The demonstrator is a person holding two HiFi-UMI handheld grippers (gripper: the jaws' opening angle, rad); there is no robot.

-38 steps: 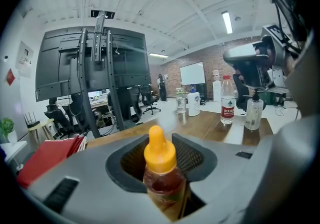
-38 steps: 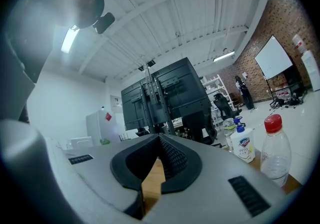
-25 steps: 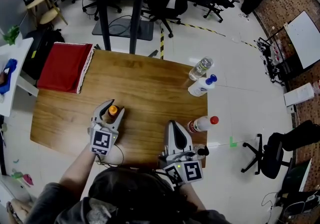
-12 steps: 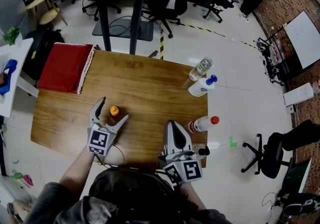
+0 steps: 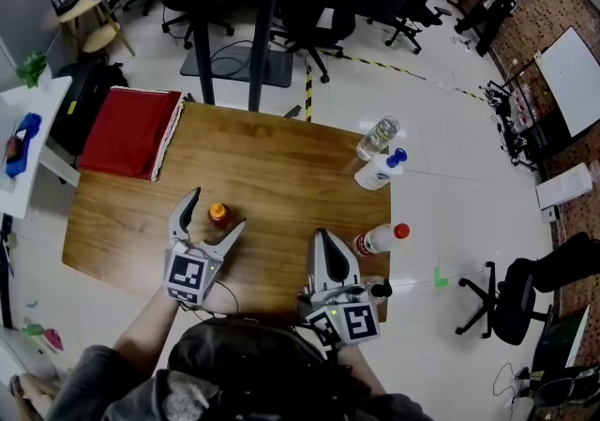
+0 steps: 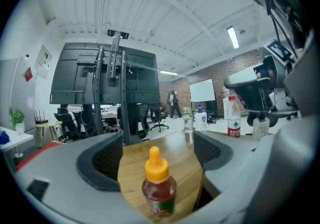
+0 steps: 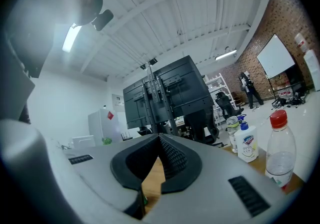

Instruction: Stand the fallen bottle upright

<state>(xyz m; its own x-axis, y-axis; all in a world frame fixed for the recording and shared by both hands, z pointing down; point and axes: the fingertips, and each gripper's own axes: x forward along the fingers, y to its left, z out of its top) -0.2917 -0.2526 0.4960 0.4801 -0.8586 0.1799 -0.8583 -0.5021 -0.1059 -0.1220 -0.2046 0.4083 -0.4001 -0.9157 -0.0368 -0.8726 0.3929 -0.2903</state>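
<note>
Head view, left tool: my left gripper [image 5: 217,212] is over the near part of the wooden table [image 5: 281,157], with its jaws spread on both sides of the orange-capped bottle [image 5: 218,215].
Head view, right tool: my right gripper [image 5: 324,239] is near the front edge of the table, jaws together, well apart from the orange-capped bottle.
Head view, other things: a red cloth [image 5: 129,131] lies on the far left corner. A clear bottle [image 5: 378,138], a pump bottle [image 5: 380,169] and a red-capped bottle [image 5: 380,238] are along the right edge.
Left gripper view, bottle: the orange-capped bottle stands upright on the table between the jaws, cap on top.
Left gripper view, jaws: they have just been opening and now stand wide. I see a gap on each side, and no pad touches the bottle.
Right gripper view, jaws: the tips are pressed together and I see nothing between them.
Right gripper view, surroundings: the red-capped bottle stands upright at the right, and the pump bottle is farther behind it.
</note>
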